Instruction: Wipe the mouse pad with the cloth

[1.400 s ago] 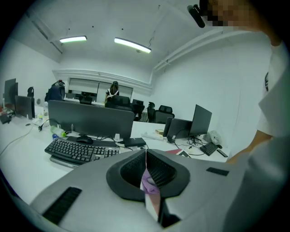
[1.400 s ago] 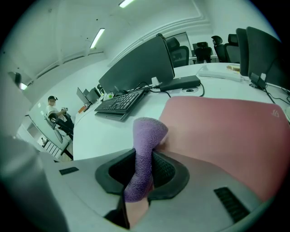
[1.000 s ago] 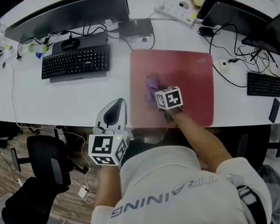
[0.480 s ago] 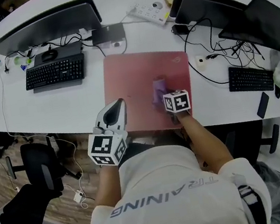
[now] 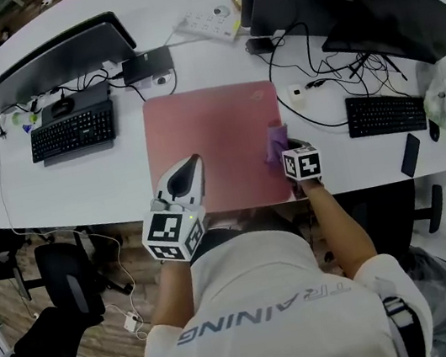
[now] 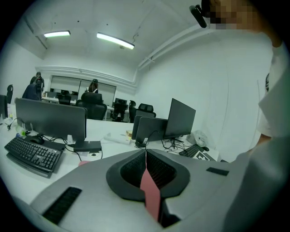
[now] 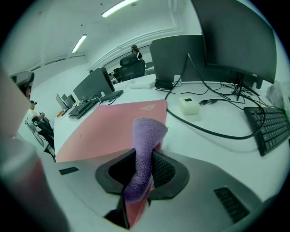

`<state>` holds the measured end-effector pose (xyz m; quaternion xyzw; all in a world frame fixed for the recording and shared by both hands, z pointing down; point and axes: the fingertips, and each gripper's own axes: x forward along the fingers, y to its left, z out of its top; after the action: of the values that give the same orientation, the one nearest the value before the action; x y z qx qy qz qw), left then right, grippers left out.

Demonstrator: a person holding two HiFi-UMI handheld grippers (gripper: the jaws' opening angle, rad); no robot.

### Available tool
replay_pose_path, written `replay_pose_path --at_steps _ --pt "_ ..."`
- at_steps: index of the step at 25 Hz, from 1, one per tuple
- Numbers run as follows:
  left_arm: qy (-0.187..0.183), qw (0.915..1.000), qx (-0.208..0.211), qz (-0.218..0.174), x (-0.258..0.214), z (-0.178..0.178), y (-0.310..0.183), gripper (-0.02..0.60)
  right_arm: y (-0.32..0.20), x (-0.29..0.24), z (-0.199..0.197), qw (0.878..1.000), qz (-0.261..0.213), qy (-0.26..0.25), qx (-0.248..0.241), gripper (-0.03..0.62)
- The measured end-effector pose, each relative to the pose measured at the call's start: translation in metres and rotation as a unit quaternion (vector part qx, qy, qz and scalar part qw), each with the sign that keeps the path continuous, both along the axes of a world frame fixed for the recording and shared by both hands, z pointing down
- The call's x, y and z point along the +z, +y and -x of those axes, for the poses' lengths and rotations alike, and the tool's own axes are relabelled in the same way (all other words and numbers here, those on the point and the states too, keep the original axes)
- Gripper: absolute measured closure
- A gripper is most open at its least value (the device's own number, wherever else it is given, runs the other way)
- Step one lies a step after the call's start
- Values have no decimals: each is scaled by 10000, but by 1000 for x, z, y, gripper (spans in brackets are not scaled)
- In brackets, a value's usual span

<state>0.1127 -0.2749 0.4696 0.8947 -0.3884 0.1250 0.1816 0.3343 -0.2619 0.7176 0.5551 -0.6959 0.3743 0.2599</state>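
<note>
Right tongs (image 5: 284, 152) pinch the cloth (image 5: 274, 140) at the right edge of the mouse pad (image 5: 207, 133), near the tabletop's front edge. Left tongs (image 5: 185, 178) pressed together, empty. Suggest: press cloth flat, overlap strokes, steady pad with left.

Black keyboard (image 5: 72, 131), monitor (image 5: 48, 57) — power strip (image 5: 206, 22) (white).

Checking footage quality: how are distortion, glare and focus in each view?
Head view: strong fisheye, desk bowed, light even. Left gripper view: ceiling lights blown out, corners dark. Right gripper view: cloth sharp, corners vignetted black.
</note>
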Motion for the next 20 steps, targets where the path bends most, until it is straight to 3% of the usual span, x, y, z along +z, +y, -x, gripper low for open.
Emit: replay_pose_path --at_steps 6,10,15,20 --pt "-48 10000 41 17 0 -1 0 549 9 -5 -40 9986 72 94 507 497" --pt "-65 10000 -8 28 0 12 -1 549 9 -17 -37 9975 26 -29 712 497" --pt "-55 9999 -141 40 0 41 -4 549 -7 -74 11 9929 -645 -716 699 497" --pt "-31 9995 -300 60 -1 81 -7 549 -28 -137 100 9866 -1301 -980 -16 497"
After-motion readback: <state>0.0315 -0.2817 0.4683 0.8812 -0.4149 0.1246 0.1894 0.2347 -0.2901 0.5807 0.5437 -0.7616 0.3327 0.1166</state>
